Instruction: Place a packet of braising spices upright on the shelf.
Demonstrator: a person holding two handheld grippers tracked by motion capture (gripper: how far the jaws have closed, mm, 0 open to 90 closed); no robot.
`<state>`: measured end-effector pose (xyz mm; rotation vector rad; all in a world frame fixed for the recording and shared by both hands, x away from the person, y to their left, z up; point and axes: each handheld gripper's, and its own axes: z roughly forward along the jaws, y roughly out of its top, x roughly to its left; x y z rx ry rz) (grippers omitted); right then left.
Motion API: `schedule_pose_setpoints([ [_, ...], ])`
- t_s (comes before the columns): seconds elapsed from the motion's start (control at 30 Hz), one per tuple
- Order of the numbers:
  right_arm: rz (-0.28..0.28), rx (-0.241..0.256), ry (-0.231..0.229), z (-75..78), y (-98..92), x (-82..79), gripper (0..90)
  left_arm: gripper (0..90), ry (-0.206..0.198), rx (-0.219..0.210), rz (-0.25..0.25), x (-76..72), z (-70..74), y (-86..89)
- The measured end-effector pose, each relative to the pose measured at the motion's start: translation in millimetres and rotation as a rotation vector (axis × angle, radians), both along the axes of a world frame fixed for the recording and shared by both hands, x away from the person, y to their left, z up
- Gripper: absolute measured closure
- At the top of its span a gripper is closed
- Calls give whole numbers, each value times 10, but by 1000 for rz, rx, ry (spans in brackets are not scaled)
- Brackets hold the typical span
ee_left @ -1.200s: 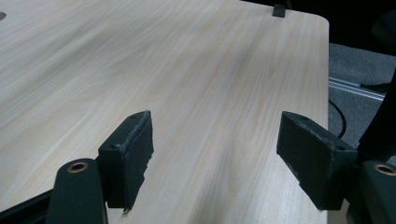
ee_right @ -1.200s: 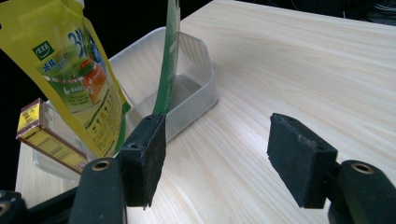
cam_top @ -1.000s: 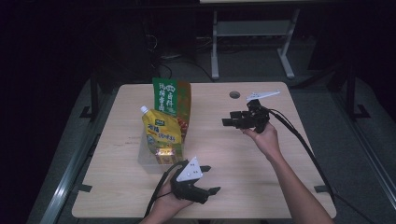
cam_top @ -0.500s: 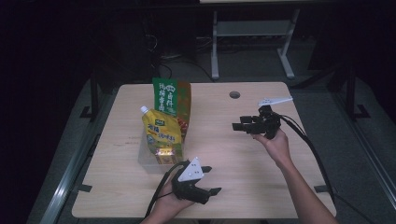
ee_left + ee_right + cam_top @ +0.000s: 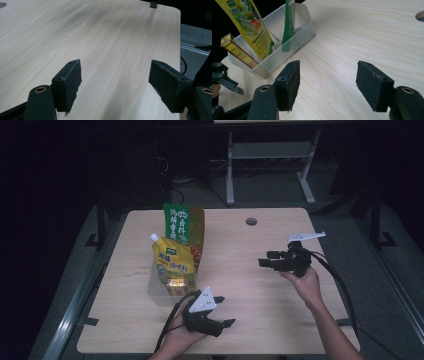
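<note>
Right tool (image 5: 270,261) has dropped from upper right toward frame centre-right since earlier; left tool (image 5: 220,316) unchanged at bottom centre. Left of centre: clear bin (image 5: 156,290) already holds yellow spout pouch (image 5: 172,262), green packet (image 5: 178,224), small box (image 5: 176,286). Both tools gape wide, empty. Packing looks done, likely only retreat left. Desk (image 5: 250,290) bare right of bin, edges far.

The left black two-jaw handheld gripper (image 5: 218,323) carries a grey three-cornered plate on top, and a black cable trails from it; the right black two-jaw handheld gripper (image 5: 269,259) has the same plate and cable; their thick rectangular jaw pads look slightly frayed at the edges, with brass-coloured eyelets below; both forearms appear bare of sleeves.
</note>
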<state>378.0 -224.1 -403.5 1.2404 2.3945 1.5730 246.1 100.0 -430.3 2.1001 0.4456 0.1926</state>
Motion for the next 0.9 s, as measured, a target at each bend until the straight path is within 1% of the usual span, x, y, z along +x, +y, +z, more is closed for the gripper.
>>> schedule_pose_setpoints([
  [0.13, -12, 12, 8, -45, -94, -61, 349, 248, -1, 6, -1, -4, -6, -8],
  [0.2, -15, 8, 11, -76, -139, -93, 345, 243, -6, 6, -3, -3, -8, -11],
  [0.23, -19, 11, 19, -84, -153, -111, 343, 242, -1, 10, -2, -5, -8, -11],
  [0.4, -38, 21, 26, -158, -264, -204, 339, 215, 6, 9, 12, -4, -8, -6],
  [0.53, -52, 30, 33, -203, -336, -260, 338, 198, 3, 13, 18, 10, -10, -3],
  [0.63, -55, 28, 27, -233, -379, -298, 336, 195, 4, 12, 24, 15, -11, 2],
  [0.7, -57, 25, 36, -242, -395, -332, 336, 193, 2, 12, 27, 17, -10, 5],
  [0.77, -57, 23, 32, -262, -416, -359, 336, 192, 3, 13, 28, 17, -9, 7],
  [0.9, -61, 24, 43, -304, -451, -427, 332, 192, 4, 13, 30, 16, -9, 10],
])
